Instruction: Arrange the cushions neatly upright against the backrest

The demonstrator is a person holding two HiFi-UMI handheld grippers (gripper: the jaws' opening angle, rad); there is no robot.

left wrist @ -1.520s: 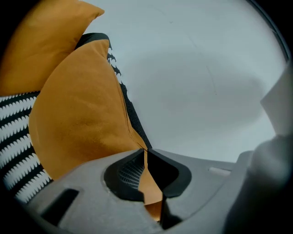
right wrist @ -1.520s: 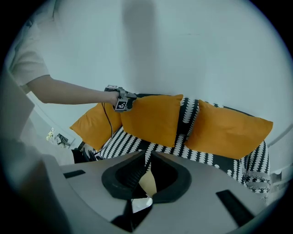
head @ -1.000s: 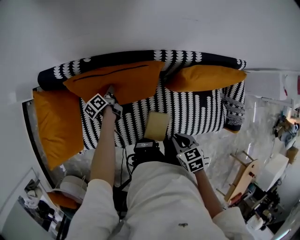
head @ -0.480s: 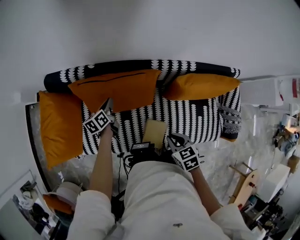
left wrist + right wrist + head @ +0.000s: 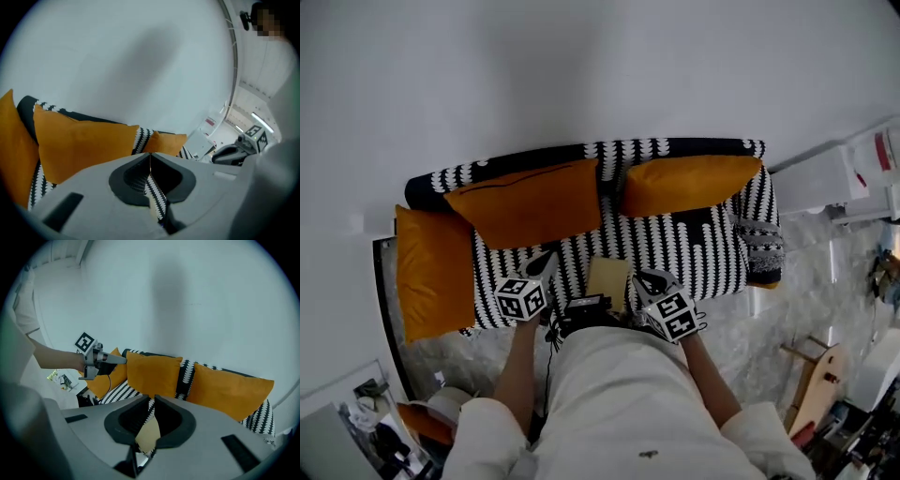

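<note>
- Three orange cushions on the black-and-white sofa (image 5: 675, 234). The middle cushion (image 5: 534, 202) and right cushion (image 5: 689, 183) lean on the backrest (image 5: 581, 152). The left cushion (image 5: 431, 272) sits at the left armrest end, off the backrest.
- Change: a second ago my left gripper (image 5: 549, 259) was at the middle cushion's lower edge. Now it's pulled back over the seat's front edge, clear of the cushion.
- Left jaws are pressed together with nothing in them.
- My right gripper (image 5: 644, 279) hangs near the seat front, just beside a pale square pad (image 5: 607, 278). Its jaws are closed and empty too.
- My read: the middle cushion looks placed. The left cushion is probably next and needs standing up against the backrest.
</note>
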